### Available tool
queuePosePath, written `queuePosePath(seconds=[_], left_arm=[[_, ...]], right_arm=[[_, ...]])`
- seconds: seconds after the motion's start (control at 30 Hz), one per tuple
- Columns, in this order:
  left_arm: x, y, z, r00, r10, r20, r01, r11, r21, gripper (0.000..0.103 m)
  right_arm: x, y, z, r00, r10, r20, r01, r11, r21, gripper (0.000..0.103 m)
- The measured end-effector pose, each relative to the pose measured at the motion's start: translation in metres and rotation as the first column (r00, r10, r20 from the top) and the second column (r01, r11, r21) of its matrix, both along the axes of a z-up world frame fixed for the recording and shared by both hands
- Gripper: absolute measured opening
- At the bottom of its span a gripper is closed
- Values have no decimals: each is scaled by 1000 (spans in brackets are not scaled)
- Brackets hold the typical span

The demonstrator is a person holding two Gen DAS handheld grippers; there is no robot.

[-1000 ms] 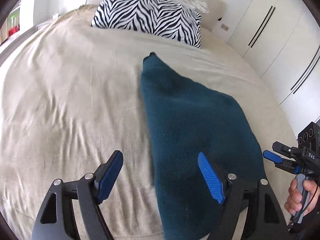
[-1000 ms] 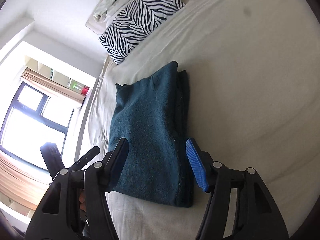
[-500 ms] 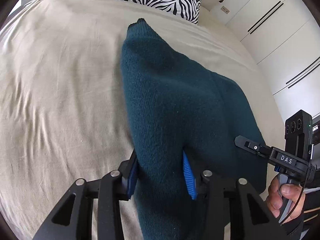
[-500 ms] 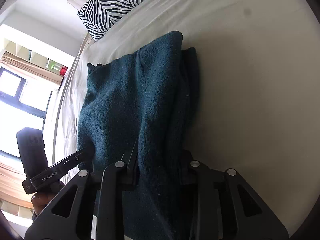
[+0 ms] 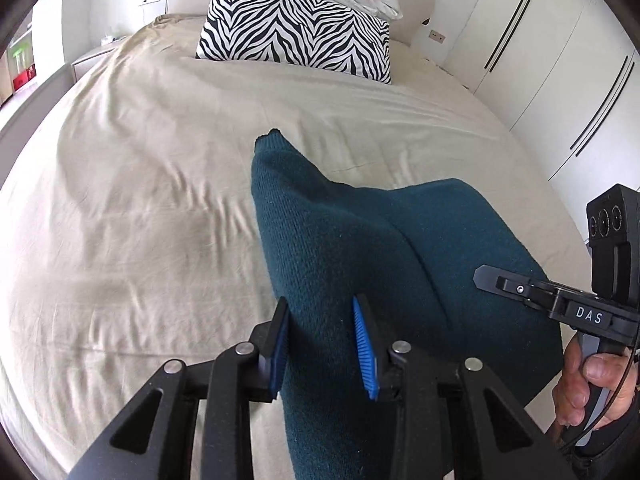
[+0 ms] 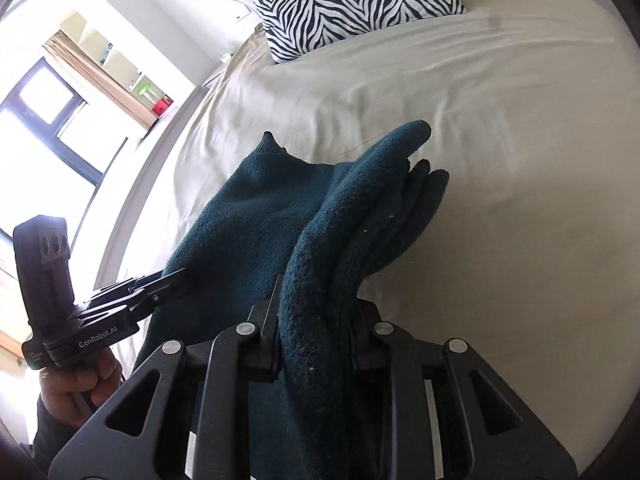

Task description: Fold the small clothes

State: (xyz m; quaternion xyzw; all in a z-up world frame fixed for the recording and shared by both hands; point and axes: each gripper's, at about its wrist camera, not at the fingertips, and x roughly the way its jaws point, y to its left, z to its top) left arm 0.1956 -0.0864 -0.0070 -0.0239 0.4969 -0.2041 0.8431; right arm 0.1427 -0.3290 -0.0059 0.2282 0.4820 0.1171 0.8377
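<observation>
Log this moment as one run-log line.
left gripper: shut on teal garment | right gripper: shut on teal garment | near edge lifted off bed

The left tongs [image 5: 325, 346] are showing matte black, triangular-cutout arms with silver screws at the joints — their ribbed pads [image 5: 365, 354] are bright blue. The right tongs [image 6: 316, 320] are wearing the same black frame and round silver screws. Seen from the left wrist, the right unit's handle is carrying white "DAS" lettering; the other handle is reading "GenRobot.AI". Bare skin is showing on the right hand [image 5: 588, 388] and left hand [image 6: 80, 384] — a dark sleeve is covering each wrist, with a thin black cable [image 5: 624, 392] trailing.
</observation>
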Motion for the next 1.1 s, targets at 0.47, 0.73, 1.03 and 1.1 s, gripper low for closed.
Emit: queuePosePath(seconds=[0.47, 0.73, 1.03, 1.1], left_arm=[[-55, 53, -43, 999, 50, -21, -50, 999, -5, 9], [-32, 75, -34, 991, 131, 18, -129, 988, -89, 75], [12, 47, -96, 970, 25, -244, -84, 968, -235, 58], [16, 44, -99, 967, 30, -254, -94, 965, -243, 56]], right_arm=[[-68, 42, -43, 999, -36, -26, 39, 993, 114, 22], [-52, 11, -84, 985, -84, -152, 112, 975, 190, 30], [-40, 7, -106, 988, -31, -152, 66, 971, 230, 47], [-32, 13, -108, 990, -1, -142, 34, 972, 231, 28]])
